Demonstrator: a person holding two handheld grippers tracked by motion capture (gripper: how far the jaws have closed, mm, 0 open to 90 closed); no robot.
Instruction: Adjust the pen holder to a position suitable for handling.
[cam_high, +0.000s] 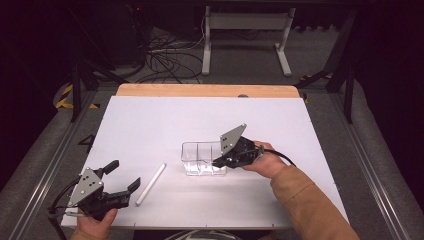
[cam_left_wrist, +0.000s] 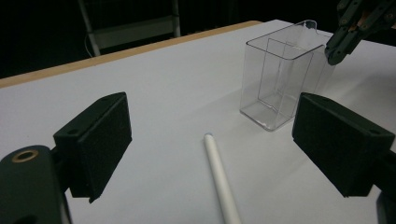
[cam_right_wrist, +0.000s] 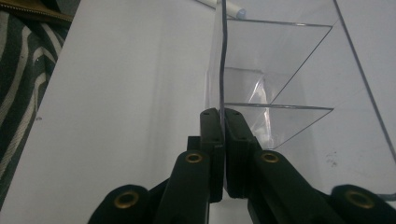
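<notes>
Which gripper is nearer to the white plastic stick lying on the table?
Left. The left gripper, jaws open, sits just beside the near end of the white plastic stick. The right gripper is farther off, clamped on a wall of the clear plastic container.

White board (cam_high: 150, 120) on wooden table (cam_high: 200, 90); cables (cam_high: 165, 60), white stand (cam_high: 247, 22) behind.
</notes>
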